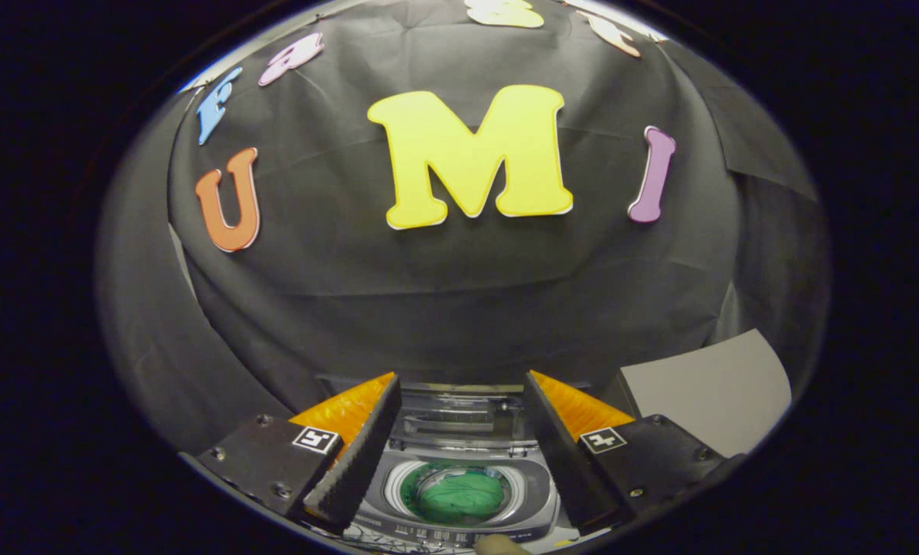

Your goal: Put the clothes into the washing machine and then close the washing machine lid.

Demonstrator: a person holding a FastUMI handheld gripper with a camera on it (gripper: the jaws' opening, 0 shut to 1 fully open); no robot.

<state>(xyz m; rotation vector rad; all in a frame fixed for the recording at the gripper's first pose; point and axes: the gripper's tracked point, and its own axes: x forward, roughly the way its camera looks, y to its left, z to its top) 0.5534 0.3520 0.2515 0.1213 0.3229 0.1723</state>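
A small grey top-loading washing machine (533,493) stands below and between my fingers, its round drum mouth open. A green cloth (459,497) lies inside the drum. The clear lid (456,416) stands raised at the back of the machine, just beyond the drum. My gripper (459,455) hovers above the machine, open, with nothing between its fingers; the drum shows through the gap.
The black cloth wall rises right behind the machine. A pale grey flat surface (706,389) lies to the right, beyond the right finger. A small beige thing (502,546) sits by the machine's front panel, too cut off to name.
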